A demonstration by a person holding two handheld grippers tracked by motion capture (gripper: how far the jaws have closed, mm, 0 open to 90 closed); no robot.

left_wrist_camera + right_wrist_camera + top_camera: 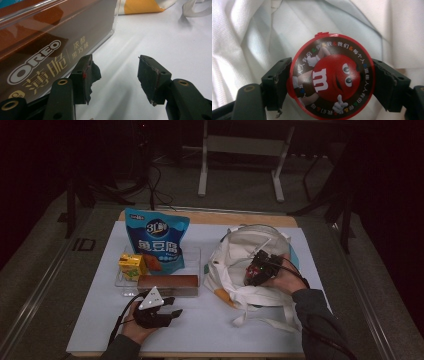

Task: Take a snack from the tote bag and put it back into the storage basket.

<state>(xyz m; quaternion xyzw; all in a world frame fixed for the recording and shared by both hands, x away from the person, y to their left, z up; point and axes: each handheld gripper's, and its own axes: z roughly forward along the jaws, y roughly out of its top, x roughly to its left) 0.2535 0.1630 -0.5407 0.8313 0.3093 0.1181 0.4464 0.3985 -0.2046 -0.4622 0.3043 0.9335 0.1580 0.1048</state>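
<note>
The right gripper (331,82) is clamped on a round candy tub (331,76), its 2 jaws pressing opposite sides, holding it inside the cloth bag (235,257), probably to set it down there. The left gripper (120,75) rests agape, empty, beside the cookie box (42,50), likely next.

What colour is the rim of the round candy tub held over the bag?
Red, around a dark brown lid with a red cartoon figure: the candy tub shows best in the right gripper view.

Glossy plastic M&M's tub (331,76) against matt woven cloth bag (242,37); shiny Oreo box (45,45).
</note>
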